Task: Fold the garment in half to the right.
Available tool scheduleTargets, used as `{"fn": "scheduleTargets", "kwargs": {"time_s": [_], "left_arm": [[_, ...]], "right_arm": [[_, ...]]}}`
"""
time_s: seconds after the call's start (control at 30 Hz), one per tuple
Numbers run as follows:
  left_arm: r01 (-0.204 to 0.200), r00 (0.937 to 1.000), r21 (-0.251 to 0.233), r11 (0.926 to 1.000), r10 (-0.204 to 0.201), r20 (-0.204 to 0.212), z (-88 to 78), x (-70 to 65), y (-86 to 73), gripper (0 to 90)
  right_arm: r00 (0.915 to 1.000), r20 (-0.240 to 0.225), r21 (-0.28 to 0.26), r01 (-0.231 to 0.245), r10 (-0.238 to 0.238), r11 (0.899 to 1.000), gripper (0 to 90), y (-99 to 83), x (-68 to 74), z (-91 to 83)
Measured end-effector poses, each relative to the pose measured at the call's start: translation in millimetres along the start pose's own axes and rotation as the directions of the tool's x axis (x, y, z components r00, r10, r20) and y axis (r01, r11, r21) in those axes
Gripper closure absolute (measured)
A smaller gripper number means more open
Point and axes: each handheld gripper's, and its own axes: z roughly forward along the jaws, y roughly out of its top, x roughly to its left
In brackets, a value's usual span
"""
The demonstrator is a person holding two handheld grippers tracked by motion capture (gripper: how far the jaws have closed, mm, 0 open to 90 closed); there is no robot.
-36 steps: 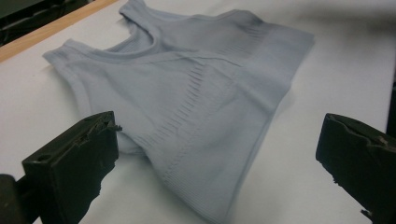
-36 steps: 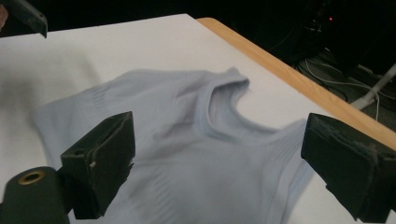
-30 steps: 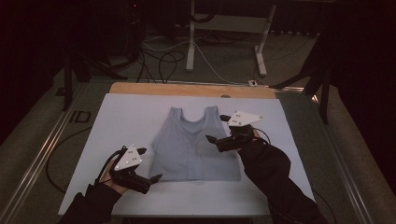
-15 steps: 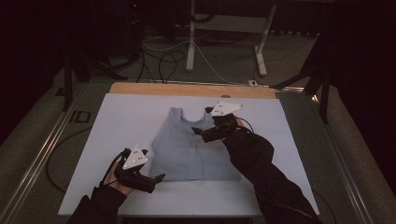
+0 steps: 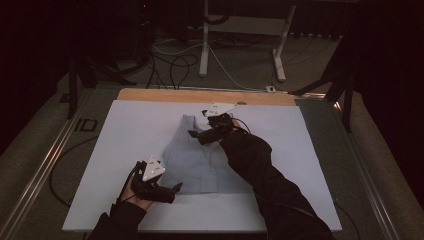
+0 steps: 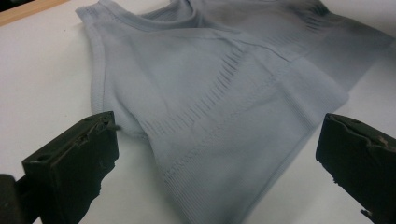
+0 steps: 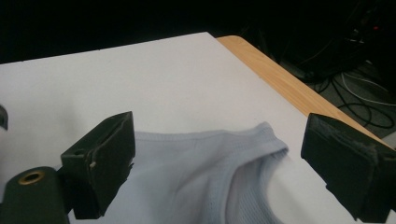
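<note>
Over grey top (image 5: 197, 157), right claw (image 5: 192, 134) outstretched, seemingly hovering, jaws apart

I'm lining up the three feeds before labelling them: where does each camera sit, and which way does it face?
High view: fixed above the person's side, looking forward and down on the white table; both forearms and each hand-held gripper show.
Left gripper view: rides the left hand-held gripper, facing the grey tank top hem between open jaws.
Right gripper view: rides the right hand-held gripper, facing the top's shoulder strap, jaws open.
All three share the tank top.
</note>
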Motion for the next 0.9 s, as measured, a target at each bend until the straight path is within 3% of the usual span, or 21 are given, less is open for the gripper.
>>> {"fn": "scheduleTargets", "kwargs": {"time_s": [0.17, 0.3, 0.4, 0.53, 0.67, 0.7, 0.9], "left_arm": [[0.025, 0.9992, 0.007, 0.9997, -0.025, -0.032, 4.8, 1.2, -4.9, 0.2], [0.024, 0.9993, -0.003, 0.9997, -0.025, -0.028, 6.7, 3.1, -7.9, 0.2], [0.057, 0.998, 0.002, 0.9984, -0.057, -0.026, 9.1, 5.4, -10.8, 0.2], [0.092, 0.9957, 0.026, 0.9954, -0.092, -0.013, 10.0, 9.3, -13.7, 0.4], [0.086, 0.9963, 0.051, 0.995, -0.086, -0.001, 9.8, 10.6, -15.9, 0.4], [0.091, 0.9958, 0.061, 0.994, -0.092, 0.005, 10.4, 10.7, -16.1, 1.4], [0.094, 0.9953, 0.109, 0.9896, -0.096, 0.014, 16.2, 9.8, -19.1, 3.7]], "right_arm": [[1.0, -0.007, 0.009, -0.001, 0.001, 1.0, 9.9, 1.9, -4.5, 18.4], [0.9999, -0.002, 0.019, -0.015, 0.015, 1.0, 9.9, 2.4, -8.0, 28.6], [0.9994, 0.009, 0.02, -0.033, 0.033, 0.999, 9.9, 3.3, -11.7, 37.2], [0.9987, 0.024, 0.034, -0.046, 0.045, 0.998, 9.9, 3.8, -18.8, 50.8], [0.9972, 0.041, 0.044, -0.063, 0.062, 0.997, 10.0, 3.8, -21.8, 56.6], [0.9958, 0.065, 0.052, -0.069, 0.065, 0.996, 10.0, 2.2, -23.2, 60.8], [0.9944, 0.061, 0.068, -0.09, 0.086, 0.994, 10.0, -4.4, -28.8, 69.4]]}}
